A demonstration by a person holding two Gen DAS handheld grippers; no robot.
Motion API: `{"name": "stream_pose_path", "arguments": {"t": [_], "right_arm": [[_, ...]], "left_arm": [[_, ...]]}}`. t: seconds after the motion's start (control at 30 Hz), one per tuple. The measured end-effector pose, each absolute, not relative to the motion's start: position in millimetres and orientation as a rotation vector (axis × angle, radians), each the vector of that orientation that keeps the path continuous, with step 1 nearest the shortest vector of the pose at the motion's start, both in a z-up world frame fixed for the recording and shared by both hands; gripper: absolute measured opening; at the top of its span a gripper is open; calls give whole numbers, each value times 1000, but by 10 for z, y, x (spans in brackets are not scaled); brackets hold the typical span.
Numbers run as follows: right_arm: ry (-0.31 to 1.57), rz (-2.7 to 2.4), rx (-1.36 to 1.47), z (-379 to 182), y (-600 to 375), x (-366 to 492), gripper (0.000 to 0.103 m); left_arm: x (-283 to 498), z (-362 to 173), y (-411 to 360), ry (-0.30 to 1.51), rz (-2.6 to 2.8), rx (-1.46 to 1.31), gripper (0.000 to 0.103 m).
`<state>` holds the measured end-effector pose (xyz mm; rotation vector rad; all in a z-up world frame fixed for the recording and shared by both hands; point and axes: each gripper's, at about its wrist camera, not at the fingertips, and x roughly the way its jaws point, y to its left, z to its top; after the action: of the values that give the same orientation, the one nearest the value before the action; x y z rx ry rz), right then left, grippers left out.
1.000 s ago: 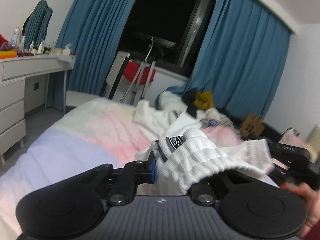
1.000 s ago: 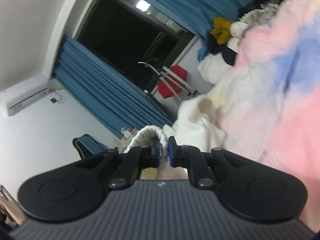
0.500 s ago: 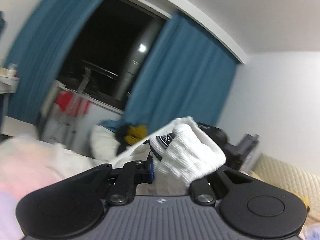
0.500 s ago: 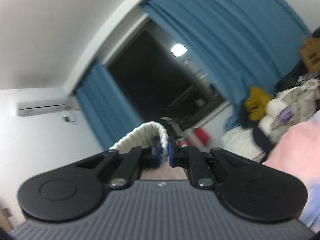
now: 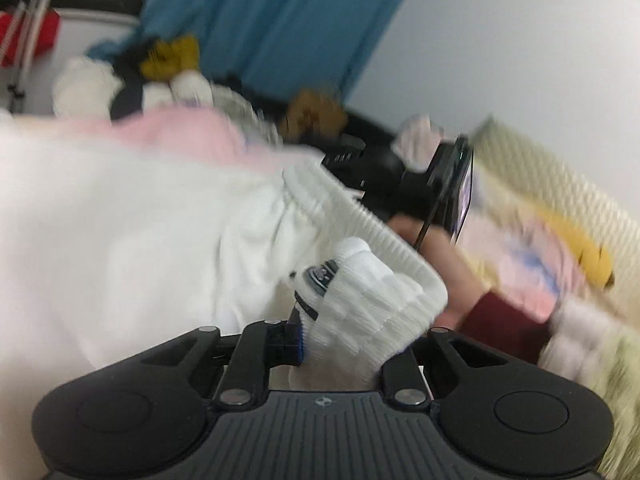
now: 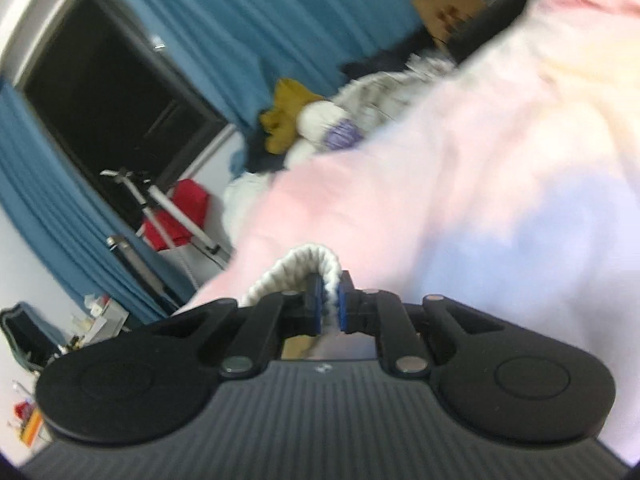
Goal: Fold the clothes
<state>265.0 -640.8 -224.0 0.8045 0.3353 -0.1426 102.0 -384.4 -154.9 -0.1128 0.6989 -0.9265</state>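
One white ribbed garment (image 5: 368,292), bunched, stretched taut

Garment (image 5: 152,240): ahead-left of the left gripper (image 5: 344,344), on the bed (image 6: 500,168). Clothes pile (image 6: 320,128): beyond the bed. Curtain (image 5: 288,16): behind the pile.

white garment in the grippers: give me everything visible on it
The white garment looks like a soft knit with a ribbed hem and a small dark label on the bunched part. The left gripper has that bunched, ribbed part between its jaws, which have just been opening. The right gripper is shut on a ribbed edge. The hem runs between the two grippers, and the body spreads out wide in the left wrist view over the pastel bedding. Motion blur hides finer detail.
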Motion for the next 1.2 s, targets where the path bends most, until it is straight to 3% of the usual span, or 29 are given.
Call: {"name": "stream_pose_path", "arguments": {"t": [0.07,0.17,0.33,0.4,0.8,1.2], "right_arm": [[340,-134,869,-2334,-6512,2544,18],[372,-181,818,-2214,-6443,2388,26],[388,-291,665,-1868,-6243,1991,64],[371,-296,640,-1714,-6125,1760,69],[338,-21,462,-875,-4429,898,69],[540,267,102,-887,-2400,1639,69]], "left_arm": [[955,-1621,-3818,685,-956,-84,27],[976,-1555,-3648,696,-987,-63,43],[780,-1258,-2955,662,-1023,-57,65],[621,-1076,-2671,647,-990,-52,68],[182,-439,-899,641,-638,-7,72],[175,-187,52,567,-423,-86,74]]}}
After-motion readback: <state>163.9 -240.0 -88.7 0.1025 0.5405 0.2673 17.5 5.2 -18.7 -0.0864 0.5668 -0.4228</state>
